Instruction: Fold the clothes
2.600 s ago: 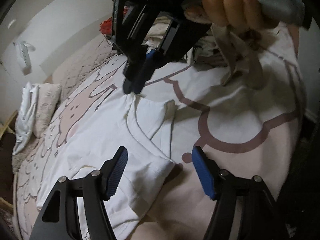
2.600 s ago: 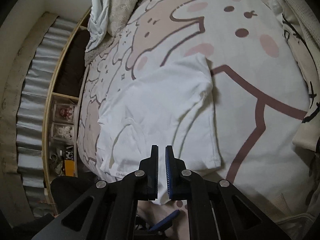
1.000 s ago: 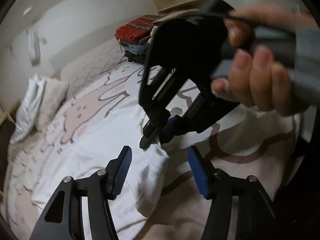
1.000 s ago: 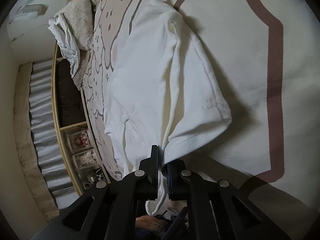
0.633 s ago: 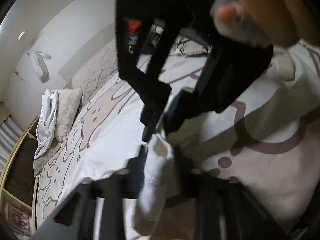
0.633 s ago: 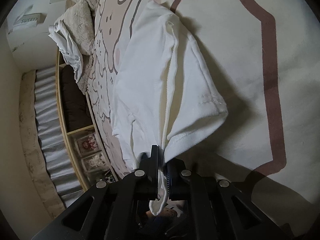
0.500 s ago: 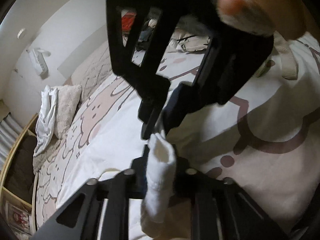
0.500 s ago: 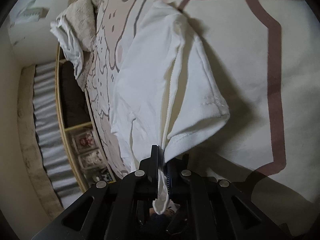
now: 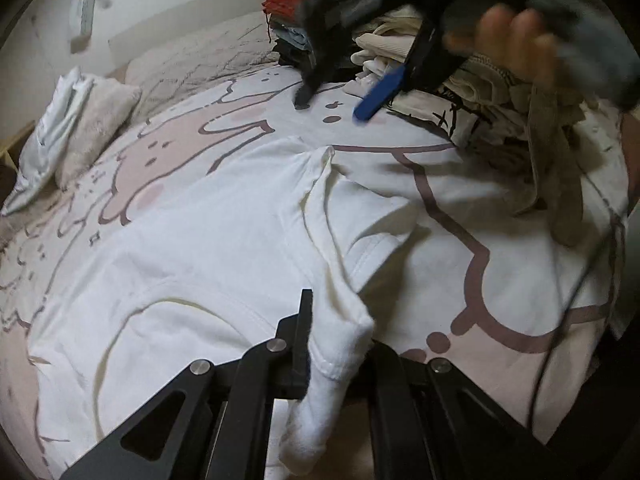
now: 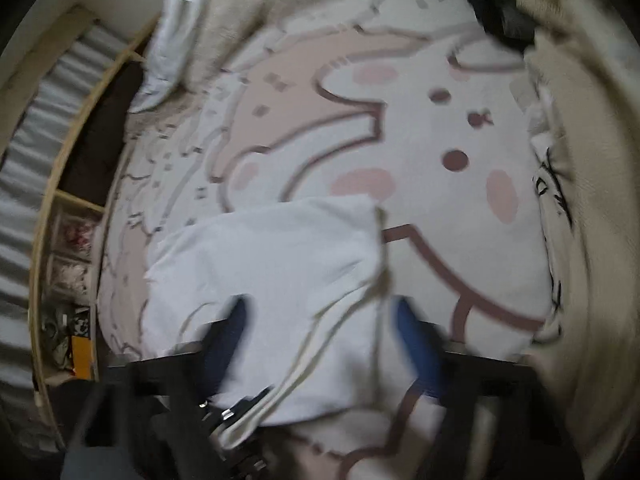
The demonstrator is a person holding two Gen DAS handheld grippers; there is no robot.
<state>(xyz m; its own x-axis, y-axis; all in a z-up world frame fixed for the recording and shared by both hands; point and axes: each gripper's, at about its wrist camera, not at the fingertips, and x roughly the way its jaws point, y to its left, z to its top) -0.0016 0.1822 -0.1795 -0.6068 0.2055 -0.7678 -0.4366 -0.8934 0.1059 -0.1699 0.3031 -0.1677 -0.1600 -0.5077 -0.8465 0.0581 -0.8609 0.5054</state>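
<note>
Pinching the white t-shirt (image 9: 208,248), left gripper (image 9: 336,344) bunches its edge.

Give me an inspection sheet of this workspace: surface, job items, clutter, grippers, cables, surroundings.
Surface: bed cover with a pink cartoon print.
Job's things: white T-shirt spread flat, one edge lifted.
Clutter: heap of unfolded clothes at the far side; folded stack behind; fuzzy pillow with a white cloth on it.
Grippers: left gripper shut on the T-shirt's edge; right gripper open above the shirt, blurred.
Cables: thin dark cord along the right edge.
Surroundings: wooden shelf unit beside the bed; wall-mounted unit.
</note>
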